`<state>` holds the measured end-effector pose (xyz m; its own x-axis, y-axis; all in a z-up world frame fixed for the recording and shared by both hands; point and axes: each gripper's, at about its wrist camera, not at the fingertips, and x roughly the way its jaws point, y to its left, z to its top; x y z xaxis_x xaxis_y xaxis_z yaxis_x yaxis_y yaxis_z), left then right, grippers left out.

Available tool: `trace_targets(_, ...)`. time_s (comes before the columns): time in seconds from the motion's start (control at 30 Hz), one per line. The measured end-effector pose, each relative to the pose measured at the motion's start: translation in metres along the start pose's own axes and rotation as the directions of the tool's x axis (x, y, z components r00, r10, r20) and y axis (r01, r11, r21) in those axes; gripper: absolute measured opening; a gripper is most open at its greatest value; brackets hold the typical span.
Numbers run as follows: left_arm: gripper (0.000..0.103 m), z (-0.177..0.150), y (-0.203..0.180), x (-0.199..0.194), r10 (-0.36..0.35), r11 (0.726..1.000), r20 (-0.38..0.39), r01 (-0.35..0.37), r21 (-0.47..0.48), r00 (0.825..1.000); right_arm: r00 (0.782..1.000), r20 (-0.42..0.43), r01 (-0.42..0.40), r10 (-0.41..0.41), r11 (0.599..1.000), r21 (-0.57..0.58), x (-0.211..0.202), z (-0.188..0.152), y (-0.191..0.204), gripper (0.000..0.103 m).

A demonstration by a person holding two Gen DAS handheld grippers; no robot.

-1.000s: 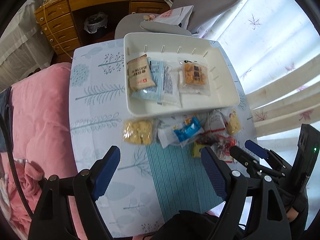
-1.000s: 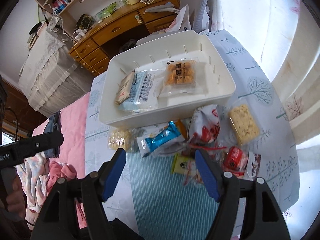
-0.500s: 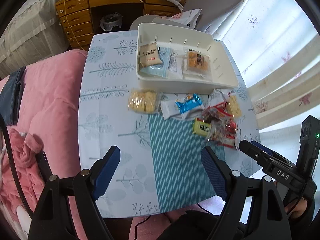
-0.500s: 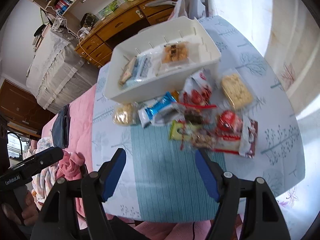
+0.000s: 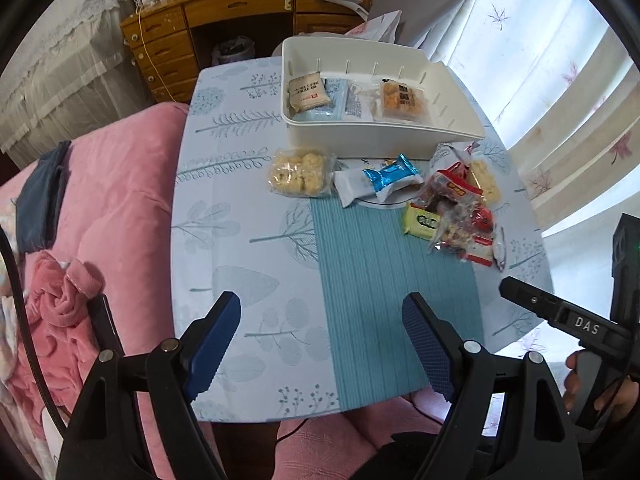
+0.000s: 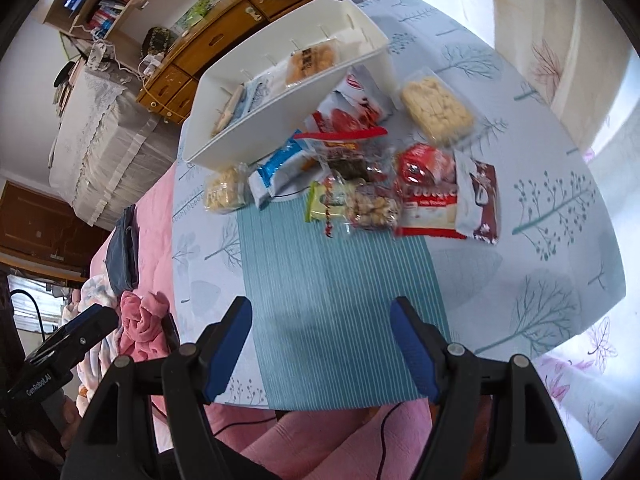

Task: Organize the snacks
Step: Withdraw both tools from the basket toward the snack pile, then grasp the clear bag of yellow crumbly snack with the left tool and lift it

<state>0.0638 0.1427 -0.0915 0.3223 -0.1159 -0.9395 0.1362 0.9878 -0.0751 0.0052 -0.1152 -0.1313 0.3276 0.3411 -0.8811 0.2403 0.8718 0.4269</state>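
A white bin (image 5: pixel 384 136) (image 6: pixel 280 120) stands at the far side of the table with three snack packs inside. In front of it lie loose snacks: a yellow cracker pack (image 5: pixel 300 174) (image 6: pixel 224 194), a blue-and-white wrapper (image 5: pixel 380 182) (image 6: pixel 276 174), a green-yellow pack (image 5: pixel 422 222) (image 6: pixel 324 200), and a red pile (image 5: pixel 464 208) (image 6: pixel 424 192). A second cracker pack (image 6: pixel 436 108) lies to the right. My left gripper (image 5: pixel 320 336) is open and empty over the near table edge. My right gripper (image 6: pixel 320 340) is open and empty too, well short of the snacks.
A pink blanket (image 5: pixel 100 208) covers the seat left of the table (image 5: pixel 224 240). A wooden desk (image 5: pixel 224 12) and a grey chair (image 5: pixel 420 4) stand behind. Curtains (image 5: pixel 560 80) hang at the right. The table's near edge lies just under both grippers.
Both grippers have pulled back toward the table's near edge, so the bin and snacks look smaller and farther. The jaws' spread is the same. No snack has moved.
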Motion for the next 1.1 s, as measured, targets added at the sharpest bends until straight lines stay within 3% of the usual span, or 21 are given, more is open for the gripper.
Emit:
trace_targets(0.17,0.082,0.001,0.0,0.008,0.05,0.998,0.059,-0.053,0.042,0.997,1.0,0.011,-0.005,0.005,0.999,0.037,0.008,-0.002,-0.012,0.072)
trace_targets(0.3,0.082,0.008,0.003,0.022,0.058,0.996,0.062,-0.062,0.058,0.996,0.999,0.038,0.003,-0.006,0.997,0.072,0.014,0.001,-0.02,0.072)
trace_targets(0.77,0.082,0.067,0.032,0.102,-0.002,0.999,0.011,0.002,0.044,1.0,0.968,0.235,0.046,-0.088,0.983,0.179,0.043,0.013,-0.024,0.072)
trace_targets(1.1,0.082,0.111,0.035,0.164,-0.031,0.999,-0.061,0.033,0.024,0.998,0.966,0.196,0.134,-0.166,0.977,0.165,0.082,0.034,-0.012,0.072)
